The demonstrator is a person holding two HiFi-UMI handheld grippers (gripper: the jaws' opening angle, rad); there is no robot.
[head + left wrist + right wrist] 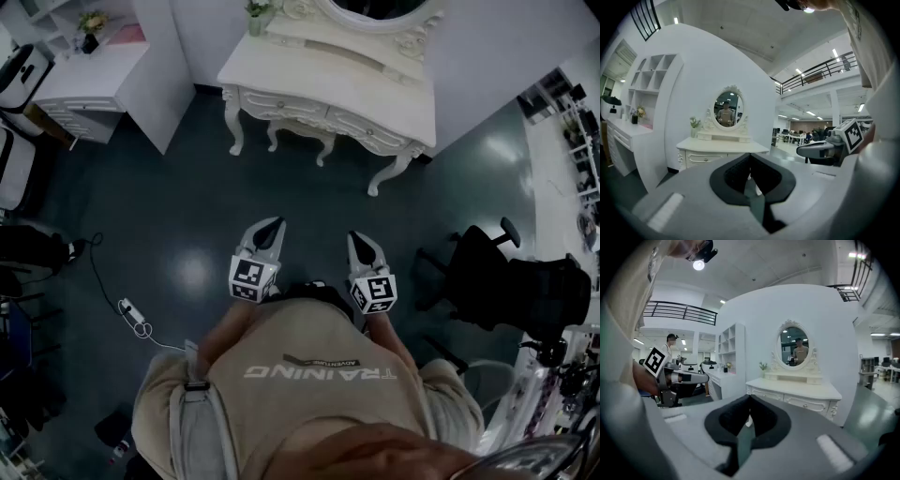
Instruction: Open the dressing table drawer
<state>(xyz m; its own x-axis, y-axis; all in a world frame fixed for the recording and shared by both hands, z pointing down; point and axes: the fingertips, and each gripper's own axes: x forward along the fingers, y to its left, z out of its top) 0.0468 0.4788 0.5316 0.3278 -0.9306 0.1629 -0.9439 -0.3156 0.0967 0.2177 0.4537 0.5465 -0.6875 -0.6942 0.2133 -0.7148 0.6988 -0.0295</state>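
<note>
My left gripper (269, 232) and right gripper (362, 246) carry jaws pressed together and empty, well short of the dressing table (323, 75), since its shut front drawer (371, 129) is not yet within reach.

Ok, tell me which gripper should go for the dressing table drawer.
Right, but only narrowly. Both grippers are shut, empty and far from the dressing table; its angled front brings a drawer slightly nearer the right gripper than the left gripper.

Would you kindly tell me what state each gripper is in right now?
Left gripper: closed, holding nothing.
Right gripper: closed, holding nothing.
</note>
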